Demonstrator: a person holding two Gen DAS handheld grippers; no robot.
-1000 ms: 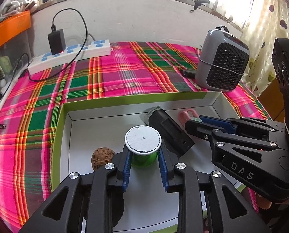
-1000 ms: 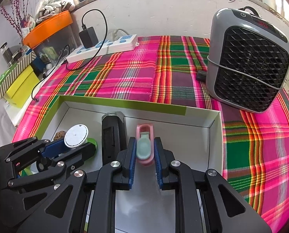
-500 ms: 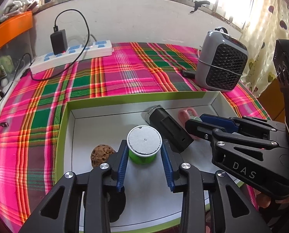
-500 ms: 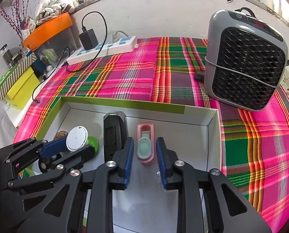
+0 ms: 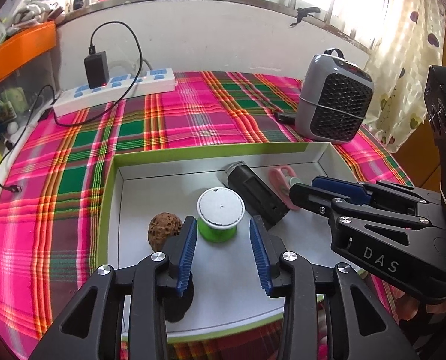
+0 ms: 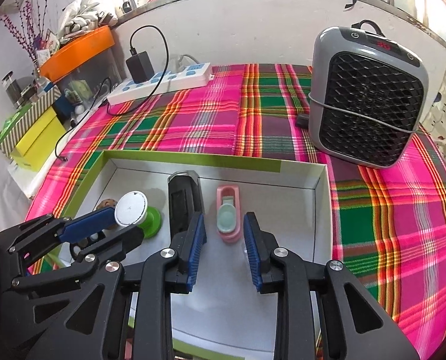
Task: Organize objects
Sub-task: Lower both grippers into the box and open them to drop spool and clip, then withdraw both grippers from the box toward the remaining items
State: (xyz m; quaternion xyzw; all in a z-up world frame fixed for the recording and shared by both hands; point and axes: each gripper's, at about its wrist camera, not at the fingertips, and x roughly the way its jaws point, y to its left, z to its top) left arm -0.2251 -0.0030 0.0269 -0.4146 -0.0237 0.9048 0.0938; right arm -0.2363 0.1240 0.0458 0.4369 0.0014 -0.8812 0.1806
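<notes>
**Box** (image 5: 112, 210): shallow cardboard tray, green rim, white floor, lower centre of both views, on the plaid tablecloth (image 5: 193, 120). It serves as the collecting place; four items lie inside in a rough row.

**Thread spool** (image 5: 220, 213): green body, white end disc facing up, standing on end mid-tray. It sits between the blue pads of the left gripper (image 5: 223, 252), which are clear of it on both sides and opening wider, so the spool is released and stands by itself.

**Walnut** (image 5: 164, 229): brown, wrinkled, just left of the spool, close to the left-hand pad; whether they touch cannot be told.

**Black cylindrical device** (image 6: 184, 204): lies lengthwise, glassy end toward the far wall, between spool and pink item; possibly a torch.

**Pink case** (image 6: 229, 216): small, with a pale green oval piece on top, lying flat in the right part of the tray. The right gripper (image 6: 224, 249) straddles its near end with jaws parted and a visible gap each side: let go, not clenched.

**Judgement:** both tongs point steeply down into the tray, so both items appear freshly deposited, and the sorting looks well advanced.

**Surroundings:** grey fan heater (image 6: 370, 96) at upper right; white power strip (image 5: 115, 90) with black charger (image 5: 96, 69) at upper left.
</notes>
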